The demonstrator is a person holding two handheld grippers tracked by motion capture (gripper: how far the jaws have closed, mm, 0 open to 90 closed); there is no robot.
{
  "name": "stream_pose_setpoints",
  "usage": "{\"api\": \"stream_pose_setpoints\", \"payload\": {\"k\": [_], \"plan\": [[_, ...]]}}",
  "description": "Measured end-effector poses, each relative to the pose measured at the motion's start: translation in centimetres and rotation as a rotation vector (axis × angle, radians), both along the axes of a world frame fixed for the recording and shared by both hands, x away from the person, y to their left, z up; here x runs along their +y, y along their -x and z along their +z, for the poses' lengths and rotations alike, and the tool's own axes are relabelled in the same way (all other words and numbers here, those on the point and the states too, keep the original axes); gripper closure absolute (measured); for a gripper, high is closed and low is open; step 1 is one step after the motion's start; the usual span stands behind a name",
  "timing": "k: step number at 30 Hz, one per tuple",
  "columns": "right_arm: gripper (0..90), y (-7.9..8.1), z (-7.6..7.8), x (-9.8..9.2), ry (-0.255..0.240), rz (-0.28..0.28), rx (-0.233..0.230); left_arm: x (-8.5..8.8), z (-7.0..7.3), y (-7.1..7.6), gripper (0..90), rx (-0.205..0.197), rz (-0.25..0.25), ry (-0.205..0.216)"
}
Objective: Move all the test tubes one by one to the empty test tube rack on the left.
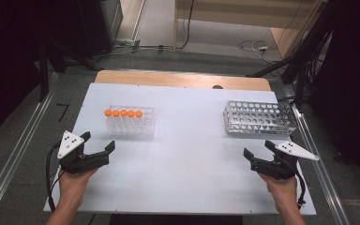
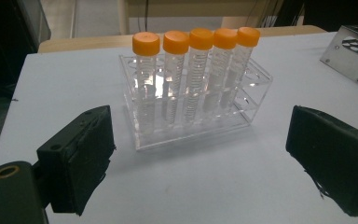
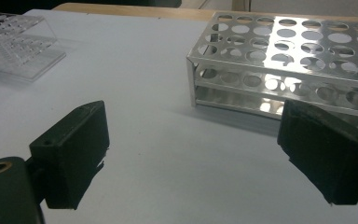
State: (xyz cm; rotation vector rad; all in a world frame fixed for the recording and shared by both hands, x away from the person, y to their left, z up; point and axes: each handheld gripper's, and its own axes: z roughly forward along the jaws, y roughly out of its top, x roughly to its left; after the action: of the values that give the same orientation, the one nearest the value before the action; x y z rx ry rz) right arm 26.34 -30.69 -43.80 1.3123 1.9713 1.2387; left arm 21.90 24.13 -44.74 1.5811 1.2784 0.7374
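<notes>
A clear plastic rack (image 1: pixel 131 122) (image 2: pixel 193 109) stands at the left of the white table and holds a row of several orange-capped tubes (image 1: pixel 123 113) (image 2: pixel 201 39). At the right stands an empty metal rack (image 1: pixel 258 118) (image 3: pixel 284 65) with many round holes. My left gripper (image 1: pixel 97 143) (image 2: pixel 200 158) is open just in front of the clear rack, a short way from it, with nothing between its jaws. My right gripper (image 1: pixel 258 149) (image 3: pixel 193 156) is open in front of the metal rack, also holding nothing.
The white sheet (image 1: pixel 187 154) covers a wooden table (image 1: pixel 183 78). Metal rails (image 1: pixel 18 150) run along both sides. Cables (image 1: pixel 258 46) lie on the floor behind the table. The clear rack's corner (image 3: pixel 14 46) appears at the far left of the right gripper view.
</notes>
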Motion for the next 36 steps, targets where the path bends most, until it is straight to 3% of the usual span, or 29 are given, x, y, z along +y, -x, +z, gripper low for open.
{"api": "stream_pose_setpoints", "payload": {"k": [24, 36], "plan": [[7.5, 0.9, -0.3, -2.9, -0.001, -0.057, 0.006, 0.9, -0.1, 1.0, 8.9, -0.004, 0.026, -0.008], [7.5, 1.3, -0.4, -4.3, -0.003, -0.093, 0.014, 1.1, -0.2, 1.4, 8.9, -0.008, 0.042, -0.034]]}}
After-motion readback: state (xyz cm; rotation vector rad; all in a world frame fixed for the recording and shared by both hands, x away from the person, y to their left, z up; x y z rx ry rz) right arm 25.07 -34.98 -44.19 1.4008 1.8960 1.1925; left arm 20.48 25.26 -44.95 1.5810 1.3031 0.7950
